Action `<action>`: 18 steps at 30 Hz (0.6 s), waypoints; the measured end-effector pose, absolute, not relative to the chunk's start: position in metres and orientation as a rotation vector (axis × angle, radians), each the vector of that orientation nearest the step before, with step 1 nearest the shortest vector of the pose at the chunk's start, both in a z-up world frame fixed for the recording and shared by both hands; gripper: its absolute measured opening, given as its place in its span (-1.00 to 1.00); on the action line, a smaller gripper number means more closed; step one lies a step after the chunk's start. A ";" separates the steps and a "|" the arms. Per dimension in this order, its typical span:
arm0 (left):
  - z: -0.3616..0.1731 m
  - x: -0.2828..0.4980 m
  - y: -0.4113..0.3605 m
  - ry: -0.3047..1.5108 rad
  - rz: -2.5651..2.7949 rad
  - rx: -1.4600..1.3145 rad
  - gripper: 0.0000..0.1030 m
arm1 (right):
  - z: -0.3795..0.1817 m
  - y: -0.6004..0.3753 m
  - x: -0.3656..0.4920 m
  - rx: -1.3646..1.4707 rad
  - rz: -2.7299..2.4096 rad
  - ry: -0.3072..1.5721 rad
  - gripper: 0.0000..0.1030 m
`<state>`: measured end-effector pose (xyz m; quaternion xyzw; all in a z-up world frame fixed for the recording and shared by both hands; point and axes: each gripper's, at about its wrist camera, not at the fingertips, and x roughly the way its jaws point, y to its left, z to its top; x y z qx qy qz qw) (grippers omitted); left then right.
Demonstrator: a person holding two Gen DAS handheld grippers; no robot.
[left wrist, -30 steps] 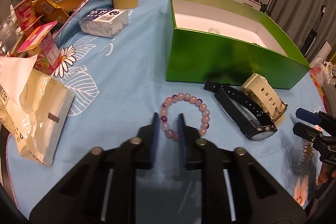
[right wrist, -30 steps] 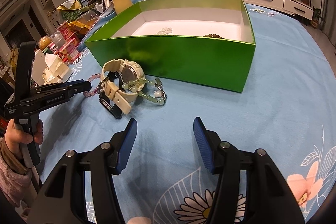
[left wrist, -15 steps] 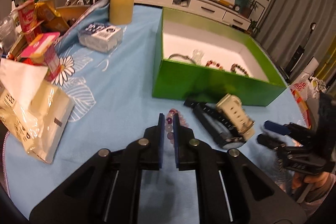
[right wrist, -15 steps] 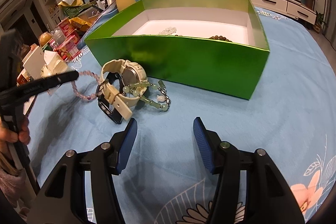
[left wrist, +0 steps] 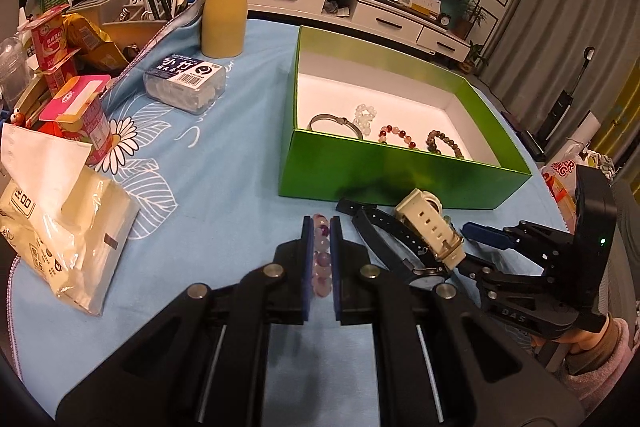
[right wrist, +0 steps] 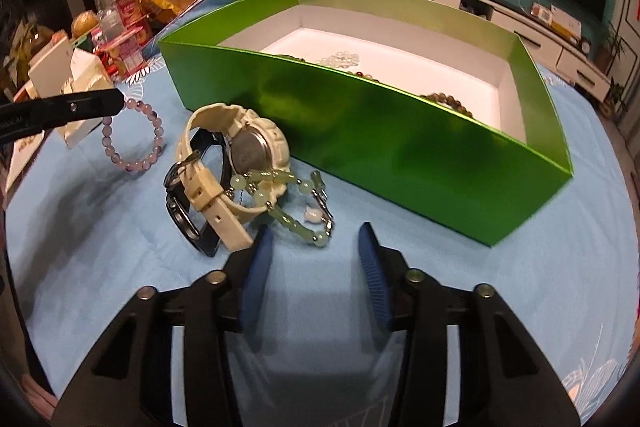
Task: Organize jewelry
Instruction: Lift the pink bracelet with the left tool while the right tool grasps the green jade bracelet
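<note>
On the blue flowered desk (left wrist: 224, 187), the left gripper (left wrist: 320, 251) had jaws clamped on the purple bead bracelet (right wrist: 132, 137), dangling short of the green cardboard box (right wrist: 400, 131); it might snag the rim. Right gripper (right wrist: 316, 259) jaws apart

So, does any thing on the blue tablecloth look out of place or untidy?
Yes. In front of the green cardboard box, the cream plastic watch, the black watch and the pale green bead chain lie in one tangled pile, the chain draped over the cream watch. The left tool holds the purple bead bracelet apart.
</note>
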<state>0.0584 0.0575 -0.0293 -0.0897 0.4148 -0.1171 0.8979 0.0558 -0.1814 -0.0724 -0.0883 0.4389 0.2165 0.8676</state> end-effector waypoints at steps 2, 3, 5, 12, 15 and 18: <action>-0.030 0.059 0.057 0.862 -0.242 -0.186 -0.86 | -0.073 -0.179 0.056 -0.201 0.462 0.906 -0.44; -0.031 0.059 0.057 0.863 -0.243 -0.186 -0.86 | -0.072 -0.177 0.055 -0.208 0.466 0.900 -0.51; -0.031 0.059 0.058 0.863 -0.245 -0.188 -0.86 | -0.072 -0.176 0.054 -0.224 0.461 0.889 -0.75; -0.028 0.056 0.056 0.854 -0.255 -0.190 -0.86 | -0.055 -0.190 0.046 -0.145 0.472 0.848 -0.89; -0.025 0.055 0.055 0.848 -0.260 -0.191 -0.85 | -0.045 -0.201 0.039 -0.106 0.473 0.825 -0.89; -0.020 0.052 0.054 0.841 -0.269 -0.197 -0.86 | -0.036 -0.208 0.034 -0.073 0.472 0.809 -0.89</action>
